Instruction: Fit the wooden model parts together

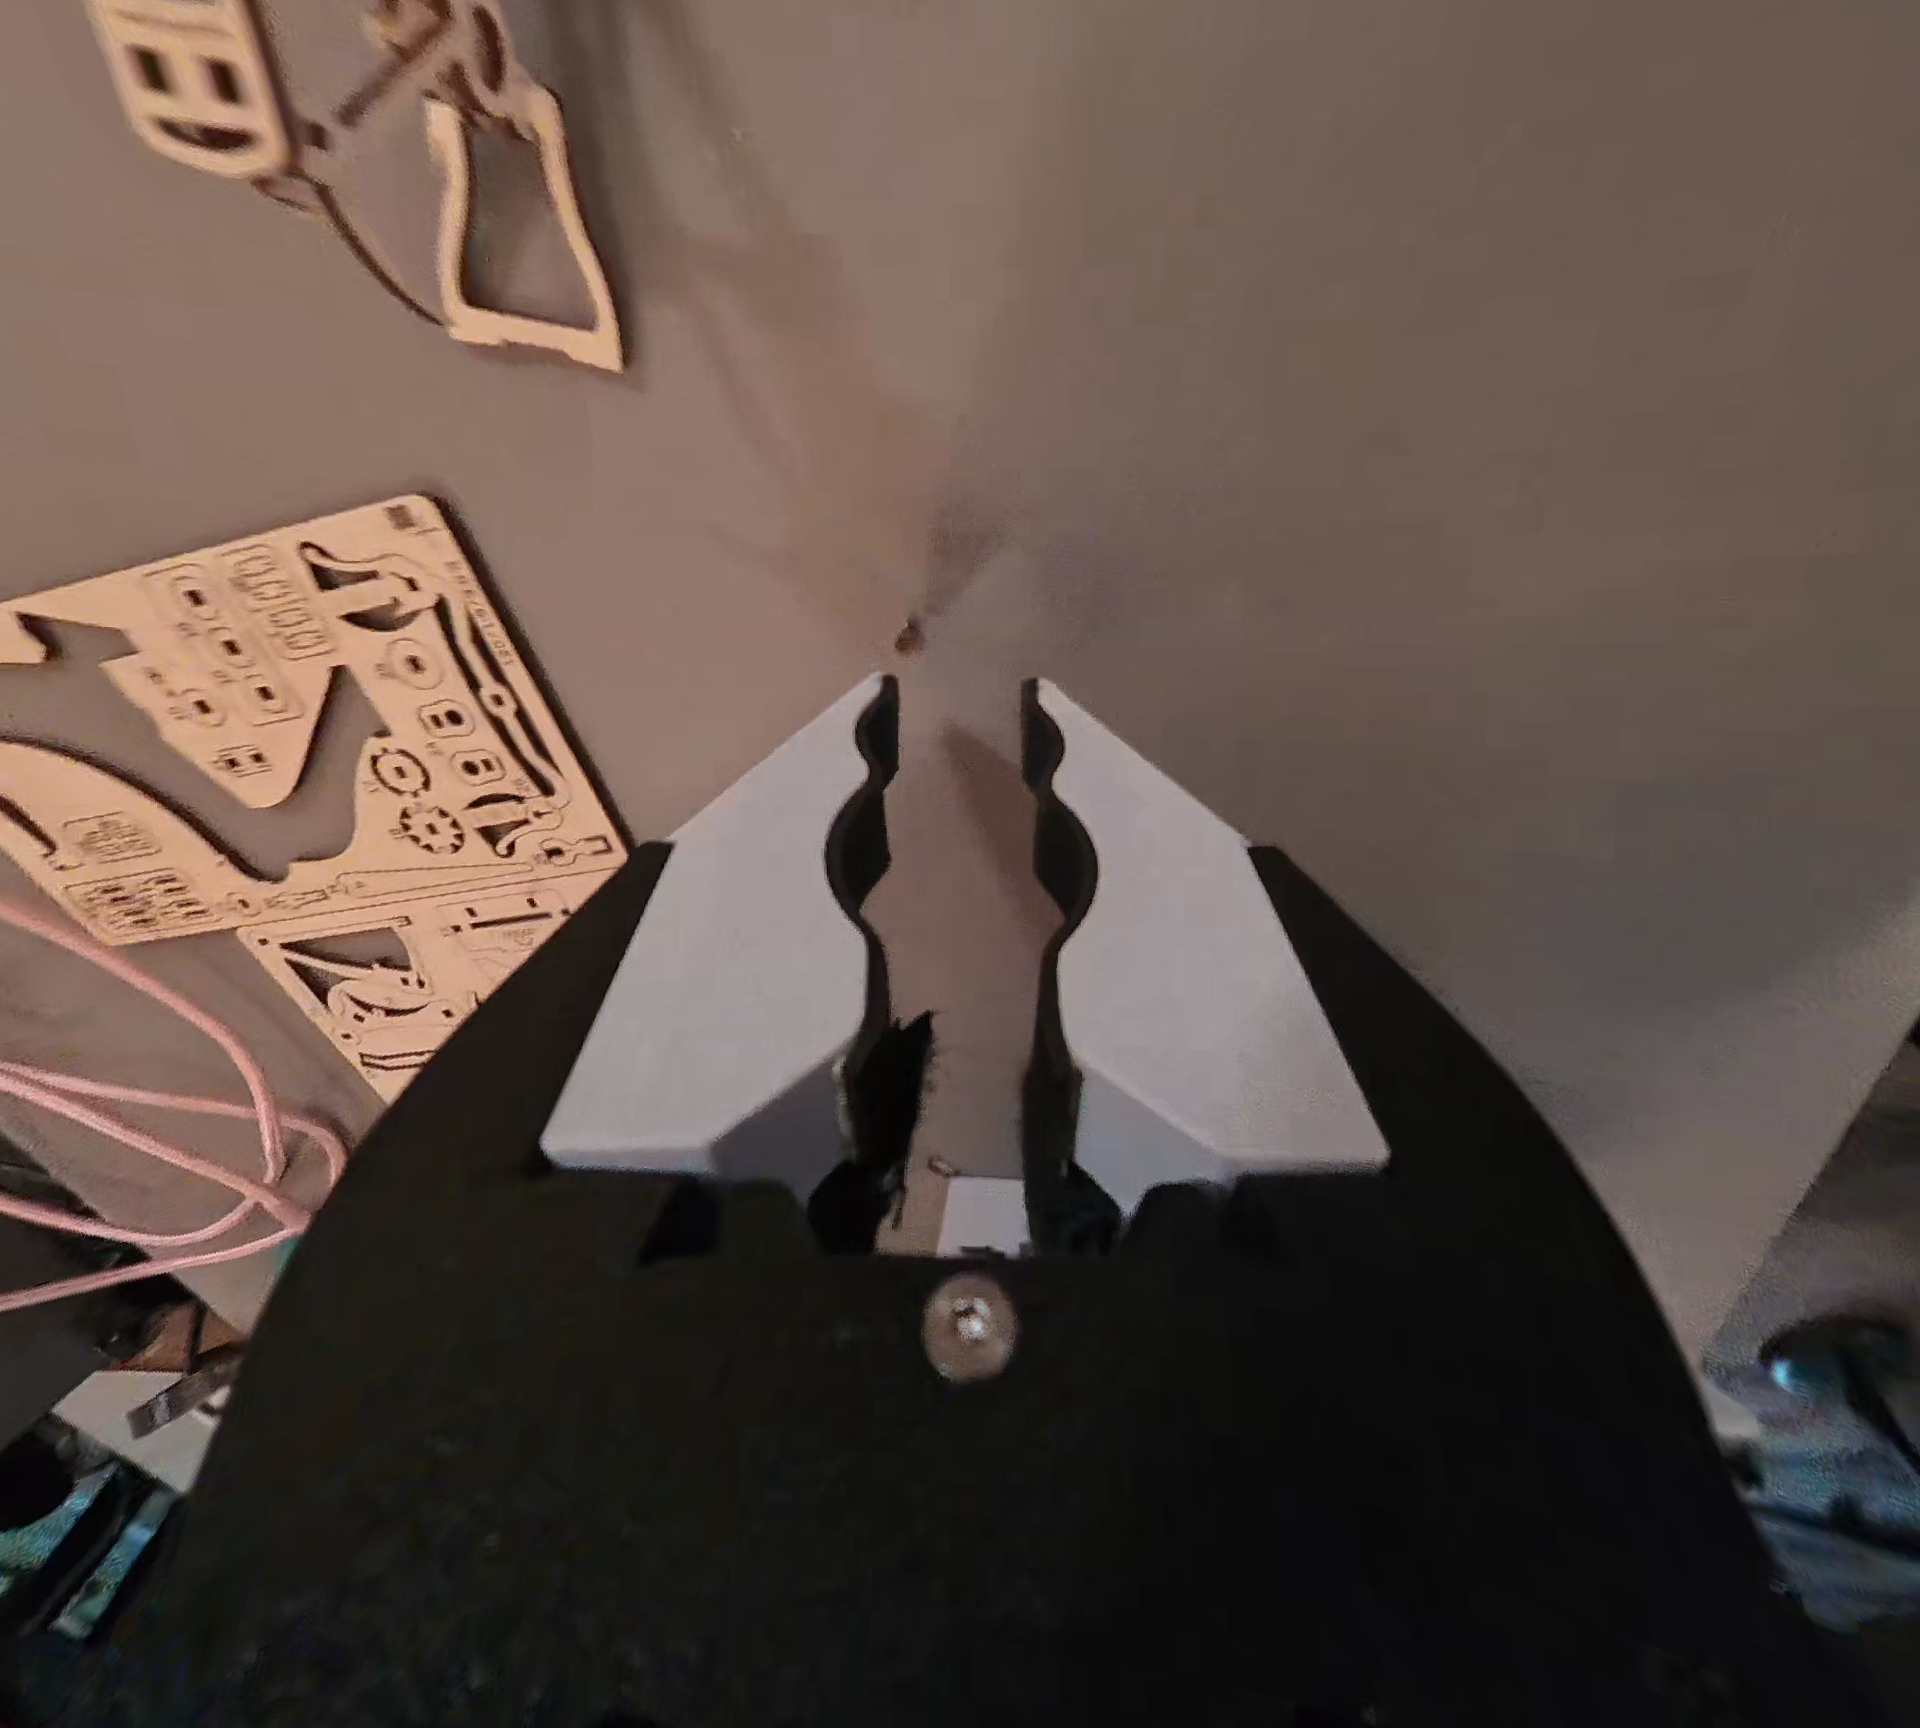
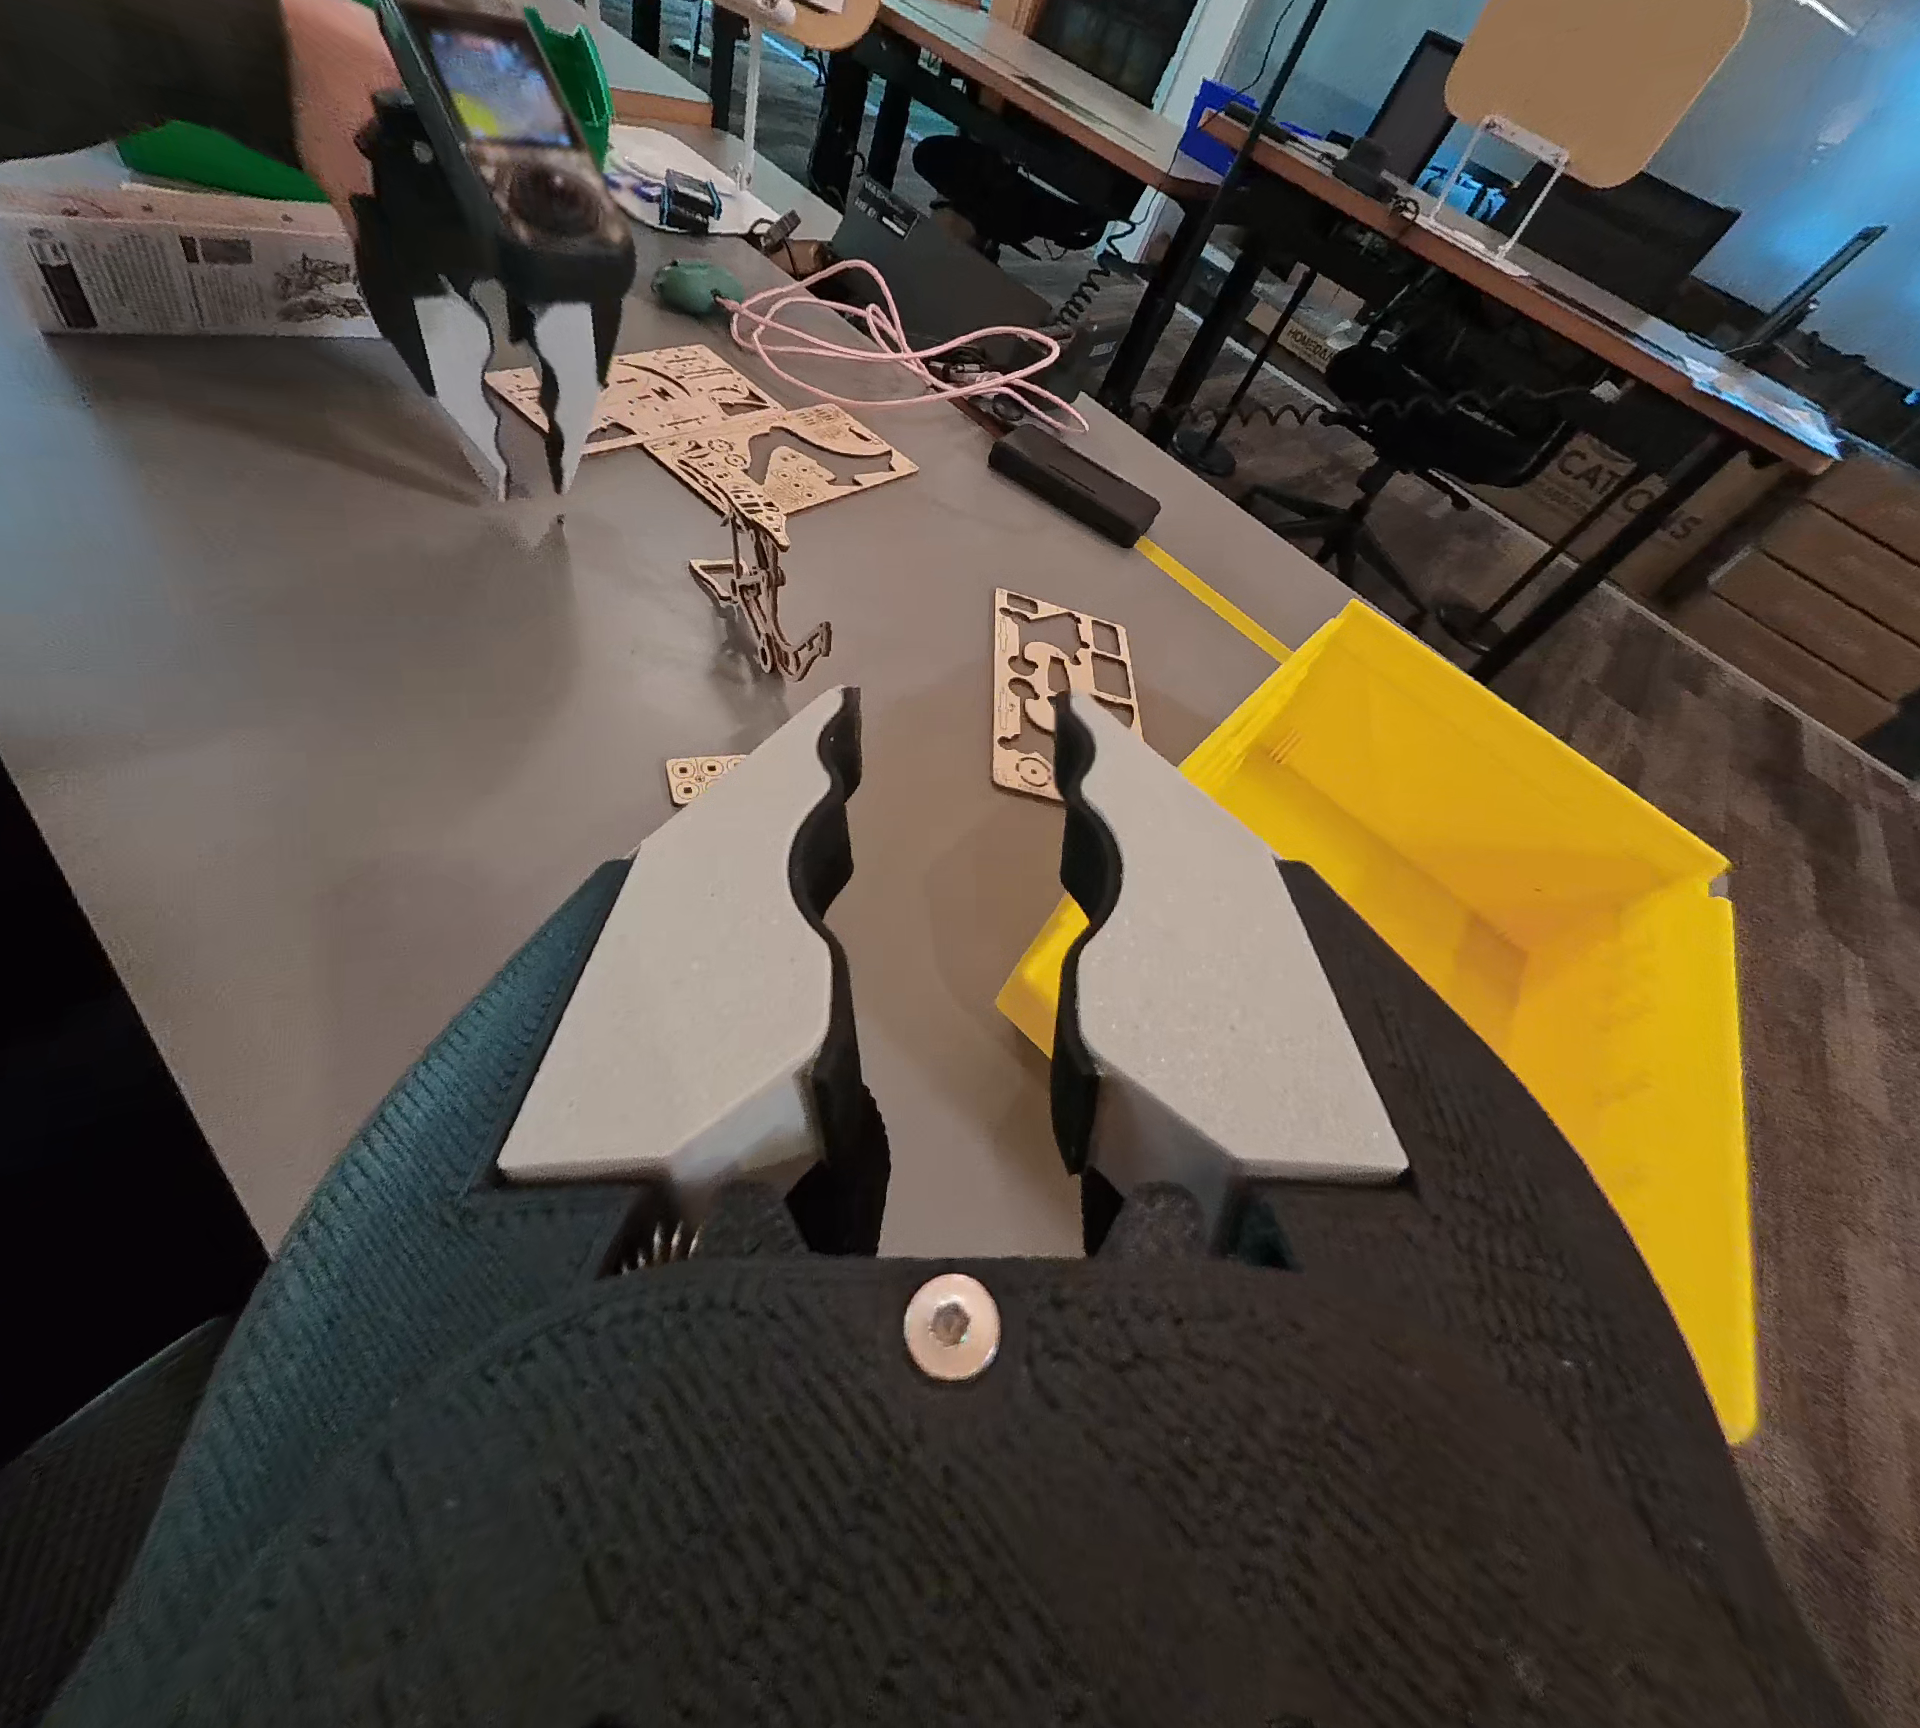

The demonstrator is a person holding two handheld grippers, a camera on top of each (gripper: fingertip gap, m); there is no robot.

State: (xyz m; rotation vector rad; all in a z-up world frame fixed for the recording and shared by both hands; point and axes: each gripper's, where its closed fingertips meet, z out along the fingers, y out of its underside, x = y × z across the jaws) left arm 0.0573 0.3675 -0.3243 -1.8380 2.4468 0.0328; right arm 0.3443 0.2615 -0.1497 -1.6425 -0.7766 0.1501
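A part-built wooden model (image 2: 764, 603) stands on the grey table (image 2: 312, 639); in the left wrist view it (image 1: 343, 68) lies at the top left. A laser-cut wooden sheet (image 1: 301, 774) lies left of my left gripper (image 1: 958, 686), which is open and empty, pointing down just above bare table. In the right wrist view that left gripper (image 2: 532, 489) hangs at the far left. My right gripper (image 2: 956, 712) is open and empty above the table. A second wooden sheet (image 2: 1055, 691) lies just beyond its right finger, and a small wooden piece (image 2: 701, 776) beside its left finger.
A yellow bin (image 2: 1455, 847) stands at the table's right edge. A pink cord (image 2: 883, 338), a black box (image 2: 1075, 489), a printed carton (image 2: 177, 265) and green bins (image 2: 566, 73) sit at the back. More desks and chairs stand beyond.
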